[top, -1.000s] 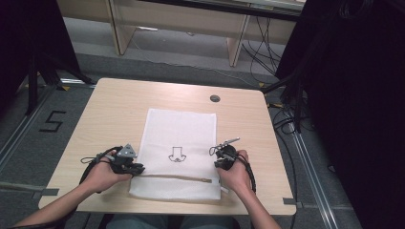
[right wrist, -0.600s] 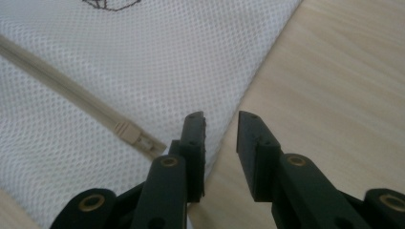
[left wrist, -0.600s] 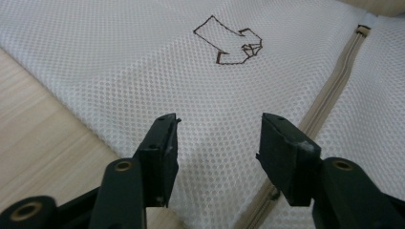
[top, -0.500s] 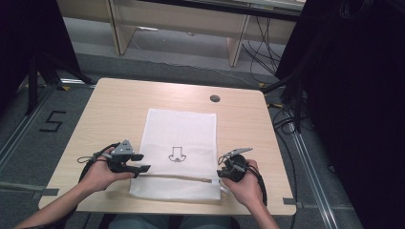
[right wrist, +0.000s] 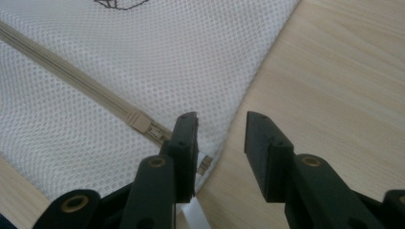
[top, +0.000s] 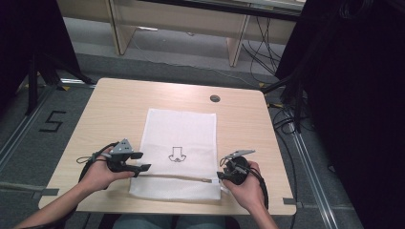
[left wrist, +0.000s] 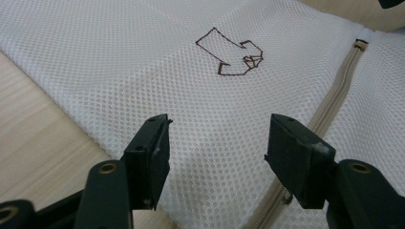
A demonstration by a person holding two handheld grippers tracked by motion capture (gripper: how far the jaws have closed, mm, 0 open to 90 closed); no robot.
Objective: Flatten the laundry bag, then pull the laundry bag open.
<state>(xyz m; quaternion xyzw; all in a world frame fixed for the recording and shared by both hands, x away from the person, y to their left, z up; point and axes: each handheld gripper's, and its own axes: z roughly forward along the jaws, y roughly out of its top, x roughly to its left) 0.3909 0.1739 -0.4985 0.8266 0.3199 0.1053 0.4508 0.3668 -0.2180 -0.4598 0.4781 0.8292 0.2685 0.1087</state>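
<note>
A white mesh laundry bag (top: 179,152) lay flat on the near middle of a pale wooden table (top: 114,107), its beige zipper (top: 174,176) running left to right near the front edge. The left tool (top: 138,161) sat at the bag's left edge, its jaws just opened wide and empty over the mesh. The right tool (top: 220,175) hung at the bag's near right corner by the zipper pull (right wrist: 143,125), its jaws also just opened, gripping nothing.

Both tools appeared to have let go. To do this well, each should probably lift clear without snagging the mesh, leaving the bag smooth and square.

The table had a round cable hole (top: 215,98) at its far right. Beyond it were grey floor, wooden furniture legs, loose cables and dark curtains at both sides.
</note>
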